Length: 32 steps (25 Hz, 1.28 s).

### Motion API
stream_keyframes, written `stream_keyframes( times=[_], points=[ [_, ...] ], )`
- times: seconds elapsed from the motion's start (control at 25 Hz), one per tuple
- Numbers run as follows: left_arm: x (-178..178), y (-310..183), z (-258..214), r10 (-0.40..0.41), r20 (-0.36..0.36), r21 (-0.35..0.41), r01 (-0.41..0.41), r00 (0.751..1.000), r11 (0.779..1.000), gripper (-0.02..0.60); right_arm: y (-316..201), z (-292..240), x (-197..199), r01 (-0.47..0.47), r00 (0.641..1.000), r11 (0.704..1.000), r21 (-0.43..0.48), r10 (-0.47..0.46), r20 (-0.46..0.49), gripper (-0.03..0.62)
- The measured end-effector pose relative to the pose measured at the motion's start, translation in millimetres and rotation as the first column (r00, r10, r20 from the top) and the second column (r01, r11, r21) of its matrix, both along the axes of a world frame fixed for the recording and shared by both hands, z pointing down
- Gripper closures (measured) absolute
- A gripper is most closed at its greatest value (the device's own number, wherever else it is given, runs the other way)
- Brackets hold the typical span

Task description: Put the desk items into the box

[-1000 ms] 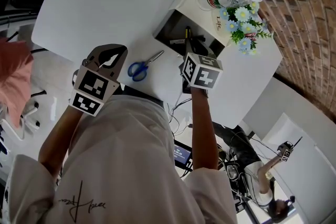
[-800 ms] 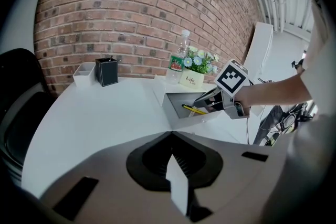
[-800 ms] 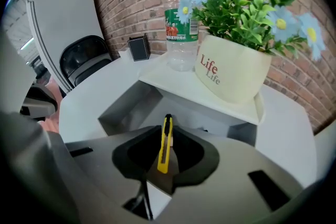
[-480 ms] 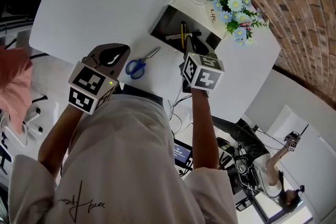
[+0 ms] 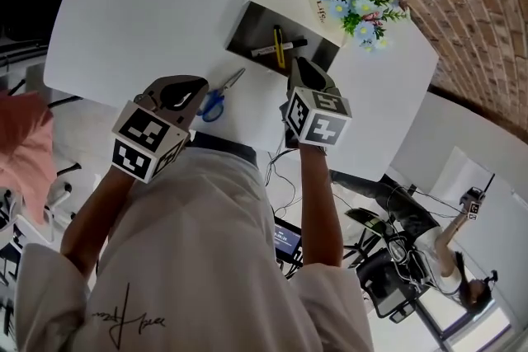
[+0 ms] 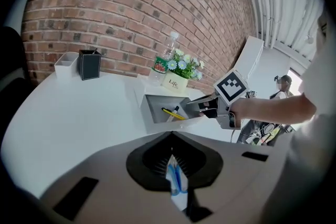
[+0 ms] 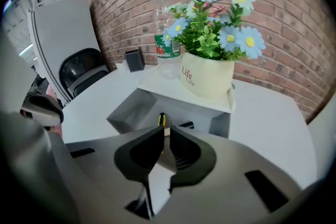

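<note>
The bench [image 5: 165, 4] is white and smooth, with a curved near edge. Its far side runs along a brick wall [image 6: 131, 13].

A grey box [image 5: 244, 30] stands on it toward the right, close to the wall, with its hollow facing up. A pair of blue-handled scissors [image 5: 221, 93] lies flat on the bare top just short of the box's near left corner. They are near the box but not touching it, handles toward the bench edge and blades pointing at the box.

Well to the left of the box, against the wall, a square black pen holder [image 6: 90, 64] stands upright. A low white container [image 6: 65, 65] sits just beside it on its left. Whether the two touch cannot be told.
</note>
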<state>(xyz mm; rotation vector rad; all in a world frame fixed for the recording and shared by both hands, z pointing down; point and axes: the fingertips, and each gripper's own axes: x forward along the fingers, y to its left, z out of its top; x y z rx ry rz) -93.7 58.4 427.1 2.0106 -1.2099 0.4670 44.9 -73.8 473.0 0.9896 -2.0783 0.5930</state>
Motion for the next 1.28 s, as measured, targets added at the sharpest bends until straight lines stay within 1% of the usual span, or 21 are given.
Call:
stream_keyframes(
  times=[0.24, 0.48, 0.72, 1.0, 1.28],
  points=[
    [4.0, -2.6, -6.2, 0.024, -0.008, 0.014, -0.024, 1.000, 1.000, 0.577, 11.5, -4.6, 14.3, -0.038, 0.999, 0.999, 0.004, 0.038, 0.010, 0.544],
    [5.4, -5.8, -9.8, 0.042, 0.001, 0.026, -0.042, 0.999, 0.999, 0.577, 20.8, -8.5, 24.0, -0.066, 0.998, 0.998, 0.010, 0.066, 0.020, 0.554],
    [10.4, -7.4, -11.7, 0.082, 0.010, 0.031, -0.082, 0.997, 0.996, 0.577, 29.5, -16.8, 28.3, -0.087, 0.996, 0.996, 0.015, 0.087, 0.033, 0.560],
    [21.5, -9.9, -16.2, 0.129, 0.015, 0.041, -0.129, 0.992, 0.991, 0.577, 42.6, -32.1, 37.6, -0.137, 0.988, 0.990, 0.027, 0.134, 0.072, 0.563],
    [28.7, -10.4, -22.3, 0.174, 0.058, 0.069, -0.178, 0.983, 0.982, 0.577, 61.4, -39.8, 52.8, -0.201, 0.977, 0.978, 0.050, 0.197, 0.086, 0.568]
  ],
)
